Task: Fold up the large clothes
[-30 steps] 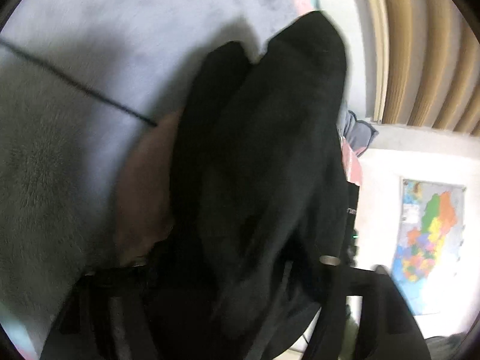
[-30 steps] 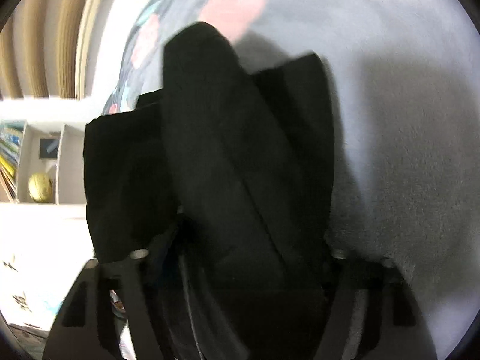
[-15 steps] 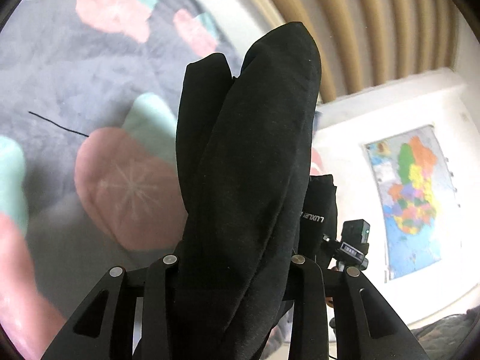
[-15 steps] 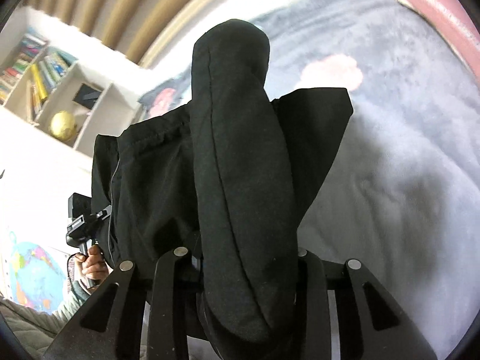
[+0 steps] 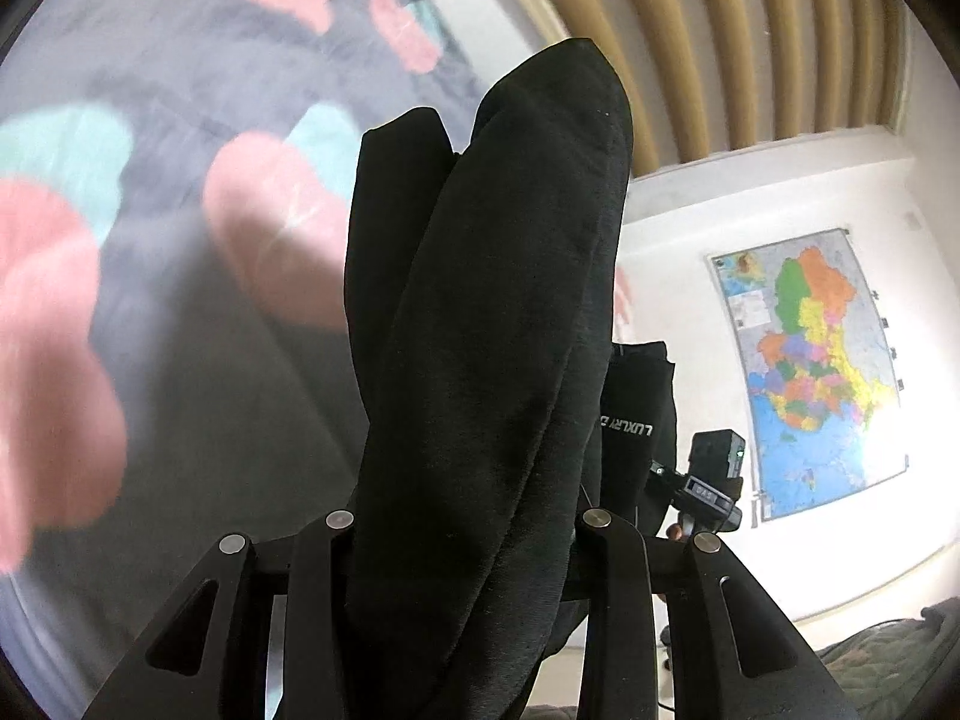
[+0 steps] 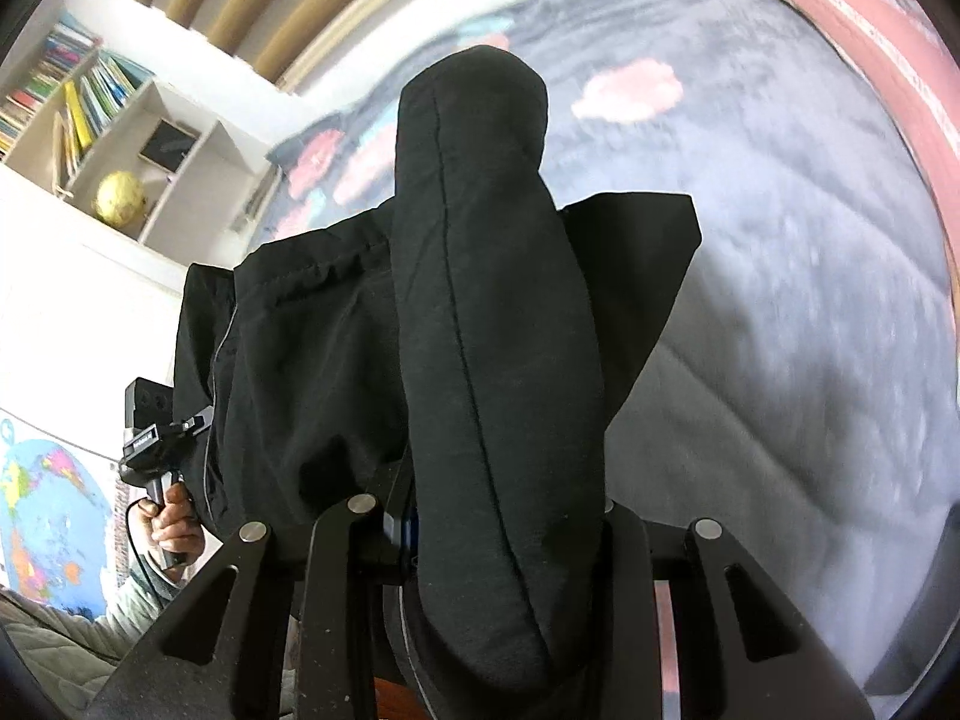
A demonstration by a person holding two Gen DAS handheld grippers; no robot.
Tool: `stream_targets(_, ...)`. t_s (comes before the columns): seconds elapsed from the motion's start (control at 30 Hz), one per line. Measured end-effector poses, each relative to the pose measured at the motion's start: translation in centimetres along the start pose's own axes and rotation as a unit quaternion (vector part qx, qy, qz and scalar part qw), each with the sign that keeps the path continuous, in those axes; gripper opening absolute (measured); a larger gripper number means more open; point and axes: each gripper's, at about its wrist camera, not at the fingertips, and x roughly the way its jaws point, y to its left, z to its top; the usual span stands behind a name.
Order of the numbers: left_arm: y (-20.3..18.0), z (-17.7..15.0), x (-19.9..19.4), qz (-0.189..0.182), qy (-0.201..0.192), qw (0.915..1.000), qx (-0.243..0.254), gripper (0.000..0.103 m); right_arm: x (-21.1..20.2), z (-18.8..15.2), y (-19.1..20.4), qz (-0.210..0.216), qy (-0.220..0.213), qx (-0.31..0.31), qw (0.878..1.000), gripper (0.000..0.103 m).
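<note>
A black garment [image 5: 480,330] is bunched in thick folds between the fingers of my left gripper [image 5: 468,540], which is shut on it and holds it up above the bed. The same black garment [image 6: 498,330] drapes over my right gripper [image 6: 480,516], which is shut on another part of it. A stretch of the cloth hangs between the two grippers. The other gripper shows in each view: the right one in the left wrist view [image 5: 708,480], the left one with the hand in the right wrist view [image 6: 156,450]. The fingertips are hidden by cloth.
A grey fleece blanket [image 5: 180,360] with pink and teal patches covers the bed; it also shows in the right wrist view [image 6: 780,300]. A pink pillow [image 6: 870,30] lies at the bed's far edge. A wall map [image 5: 810,372], beige curtains [image 5: 720,30] and a bookshelf [image 6: 108,132] stand around.
Both grippers have lifted the garment up off the bed and tilted upward, so the room walls, map and shelf have come into view. Both stay shut on the cloth.
</note>
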Motion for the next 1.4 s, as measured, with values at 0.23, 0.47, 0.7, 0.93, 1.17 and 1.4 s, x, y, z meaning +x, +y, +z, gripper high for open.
stream_targets(0.23,5.9,-3.5,1.3,0.021,0.002,0.9995,-0.025,0.037,5.6,-2.8,-3.2,-0.033,0.016,-0.013,0.999,0.035)
stream_targets(0.47,12.2,-4.5,1.5,-0.029,-0.026,0.9987,-0.034,0.044,6.7,-4.1,-7.9,-0.028,-0.019,-0.012,0.999,0.041)
stream_targets(0.7,14.3,-6.1,-0.1,-0.066,-0.066,0.9956,-0.003,0.047,7.7,-6.9,-12.8,-0.008,-0.055,0.019,0.998,0.062)
stream_targets(0.93,11.0,-9.7,-4.9,0.061,-0.149,0.9865,0.031,0.051,3.6,-9.6,-9.6,-0.128,-0.119,-0.027,0.984,0.073)
stream_targets(1.17,-0.2,-12.8,-9.1,0.181,-0.222,0.9433,0.168,0.059,1.0,-8.5,3.1,-0.136,-0.182,-0.173,0.958,0.075)
stream_targets(1.4,-1.7,-7.6,2.1,0.294,-0.134,0.9338,0.155,0.065,15.6,-3.1,7.6,-0.149,-0.032,-0.158,0.976,0.07)
